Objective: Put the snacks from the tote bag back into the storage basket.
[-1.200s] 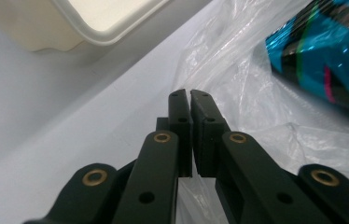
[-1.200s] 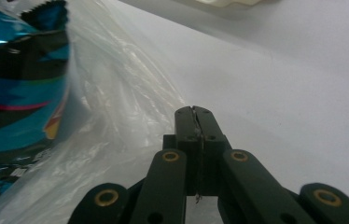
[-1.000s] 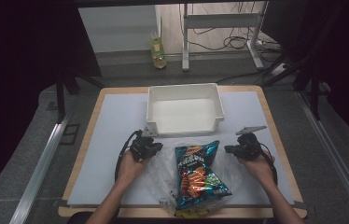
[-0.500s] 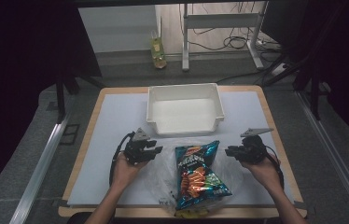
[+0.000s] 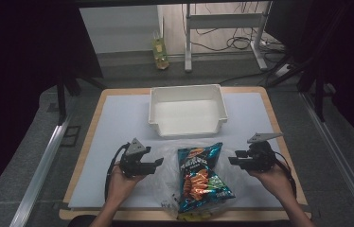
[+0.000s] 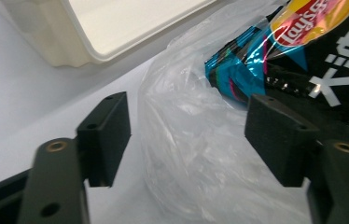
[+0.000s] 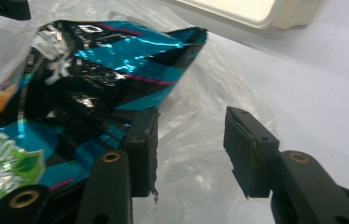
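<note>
Flanking the chip bag (image 5: 199, 177) on its clear plastic bag (image 5: 165, 163) before the bin (image 5: 187, 111), left gripper (image 5: 158, 162) and right gripper (image 5: 231, 161), jaws just opening with nothing pinched, risk snagging film, dragging the chips.

One chip bag (image 5: 199, 177), one clear plastic bag (image 5: 165, 165), one white bin (image 5: 187, 110), two handheld grippers: left (image 5: 157, 161), right (image 5: 232, 161). One yellow bottle (image 5: 160, 48) on the floor beyond.
</note>
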`<state>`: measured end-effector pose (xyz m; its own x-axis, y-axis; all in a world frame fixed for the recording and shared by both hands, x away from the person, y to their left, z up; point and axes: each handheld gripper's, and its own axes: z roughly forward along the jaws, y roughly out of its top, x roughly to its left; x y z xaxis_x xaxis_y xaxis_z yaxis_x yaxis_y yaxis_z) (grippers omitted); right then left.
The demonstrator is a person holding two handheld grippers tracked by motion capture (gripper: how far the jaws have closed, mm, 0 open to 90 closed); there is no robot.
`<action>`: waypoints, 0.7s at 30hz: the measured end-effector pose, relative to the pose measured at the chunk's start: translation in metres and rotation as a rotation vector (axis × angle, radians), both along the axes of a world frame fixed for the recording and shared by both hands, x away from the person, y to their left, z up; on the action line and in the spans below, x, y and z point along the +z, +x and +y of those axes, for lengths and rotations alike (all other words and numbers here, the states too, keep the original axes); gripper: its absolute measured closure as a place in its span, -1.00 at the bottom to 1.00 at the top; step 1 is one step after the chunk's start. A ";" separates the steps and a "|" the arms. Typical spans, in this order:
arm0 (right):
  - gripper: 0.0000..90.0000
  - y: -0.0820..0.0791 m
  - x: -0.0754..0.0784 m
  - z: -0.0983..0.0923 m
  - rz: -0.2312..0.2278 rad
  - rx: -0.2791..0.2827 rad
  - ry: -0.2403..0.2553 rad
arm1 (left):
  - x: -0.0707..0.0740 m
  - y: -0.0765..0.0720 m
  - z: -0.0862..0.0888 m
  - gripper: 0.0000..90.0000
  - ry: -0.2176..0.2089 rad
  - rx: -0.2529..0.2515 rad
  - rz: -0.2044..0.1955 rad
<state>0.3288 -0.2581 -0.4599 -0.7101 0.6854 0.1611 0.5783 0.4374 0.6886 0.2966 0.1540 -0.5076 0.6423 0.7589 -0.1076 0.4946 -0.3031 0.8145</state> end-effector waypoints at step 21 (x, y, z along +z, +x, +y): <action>-0.20 -0.032 0.023 0.015 -0.027 0.087 0.029 | 0.001 -0.034 0.020 -0.89 -0.058 0.031 -0.015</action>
<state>0.2971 -0.2431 -0.4371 -0.7713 0.6159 0.1604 0.5202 0.4649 0.7164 0.2630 0.1744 -0.5071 0.6206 0.7712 -0.1422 0.4906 -0.2404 0.8376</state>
